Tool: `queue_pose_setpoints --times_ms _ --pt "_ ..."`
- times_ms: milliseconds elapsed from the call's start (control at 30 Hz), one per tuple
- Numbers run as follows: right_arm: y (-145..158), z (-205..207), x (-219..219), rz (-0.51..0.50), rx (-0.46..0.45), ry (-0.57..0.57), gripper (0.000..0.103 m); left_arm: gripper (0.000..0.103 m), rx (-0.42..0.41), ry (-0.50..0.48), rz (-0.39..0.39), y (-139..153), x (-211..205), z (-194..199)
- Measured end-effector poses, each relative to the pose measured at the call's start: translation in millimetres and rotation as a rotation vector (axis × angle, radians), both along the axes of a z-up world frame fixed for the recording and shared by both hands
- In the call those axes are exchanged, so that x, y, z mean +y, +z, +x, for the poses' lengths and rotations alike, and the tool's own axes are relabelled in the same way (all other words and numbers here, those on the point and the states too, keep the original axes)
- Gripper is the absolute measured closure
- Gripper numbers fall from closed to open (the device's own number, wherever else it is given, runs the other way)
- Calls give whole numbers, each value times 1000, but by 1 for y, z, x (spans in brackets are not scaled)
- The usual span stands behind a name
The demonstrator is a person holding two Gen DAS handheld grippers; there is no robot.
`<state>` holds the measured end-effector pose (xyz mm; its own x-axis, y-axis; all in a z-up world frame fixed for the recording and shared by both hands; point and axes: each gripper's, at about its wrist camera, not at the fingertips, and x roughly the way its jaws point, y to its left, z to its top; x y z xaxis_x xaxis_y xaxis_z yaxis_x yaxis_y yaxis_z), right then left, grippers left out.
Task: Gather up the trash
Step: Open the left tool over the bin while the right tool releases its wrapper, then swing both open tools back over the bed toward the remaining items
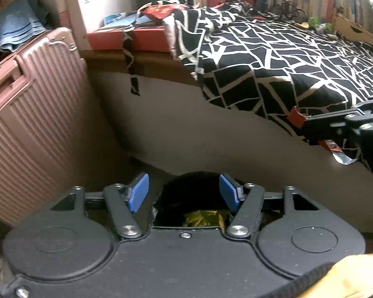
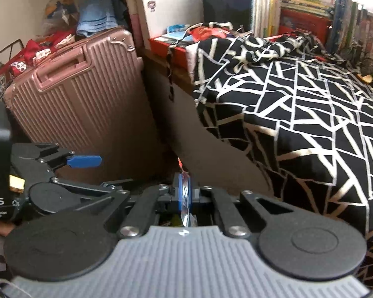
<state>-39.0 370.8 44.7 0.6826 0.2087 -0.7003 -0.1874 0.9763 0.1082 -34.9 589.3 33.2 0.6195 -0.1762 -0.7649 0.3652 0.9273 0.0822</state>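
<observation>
A shiny wrapper (image 2: 185,198) is pinched tight in the right gripper (image 2: 185,193). The left gripper (image 1: 184,193) is held open over a dark bin (image 1: 191,198), where a yellow wrapper (image 1: 206,219) is seen. Farther off, a pink suitcase (image 2: 82,104) is stood left of the bed (image 2: 298,114).

Left gripper (image 1: 184,193) at lower centre of left wrist frame, blue pads (image 1: 138,192) spread apart, nothing pressed between them. Right gripper (image 2: 184,196) at lower centre of right wrist frame, pads clamped together on thin crinkled foil wrapper (image 2: 186,213).
</observation>
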Motion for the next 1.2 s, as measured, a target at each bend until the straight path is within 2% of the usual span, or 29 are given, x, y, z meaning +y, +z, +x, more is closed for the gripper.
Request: queue_pose_setpoints --times_ms 167,233,300,333,367,400,500,633,700,733,767,900,1000,1200 --pt "-6 11 10 1 18 39 95 41 3 53 -3 2 12 -1" --pt "-8 16 13 -1 25 45 90 41 9 75 -7 3 16 0" --pt "-10 21 17 -22 28 38 61 40 12 92 -10 4 19 2" --pt "-10 23 18 -30 21 42 54 40 9 97 -8 5 20 3" --pt "-10 25 19 -35 13 48 35 40 3 102 -3 6 21 4" --pt "-9 27 20 -44 0 48 24 40 0 108 0 7 21 5" --pt "-5 31 24 -75 -44 55 18 39 1 130 -5 9 24 9" --pt "-3 35 22 -88 -50 51 15 36 1 149 -14 11 24 14" --pt "-3 35 19 -94 -47 41 11 33 18 144 -20 14 21 16" --pt "-2 35 18 -103 -48 33 8 28 24 133 -32 17 20 17" --pt "-2 35 17 -114 -47 23 0 20 22 119 -44 21 17 17" --pt "5 33 6 -134 -71 -6 0 16 -9 66 -39 36 4 20" --pt "11 34 -7 -137 -75 -54 0 7 -17 49 -49 46 -6 25" --pt "33 32 -39 -128 -77 -146 0 4 -65 -35 -64 80 -26 32"
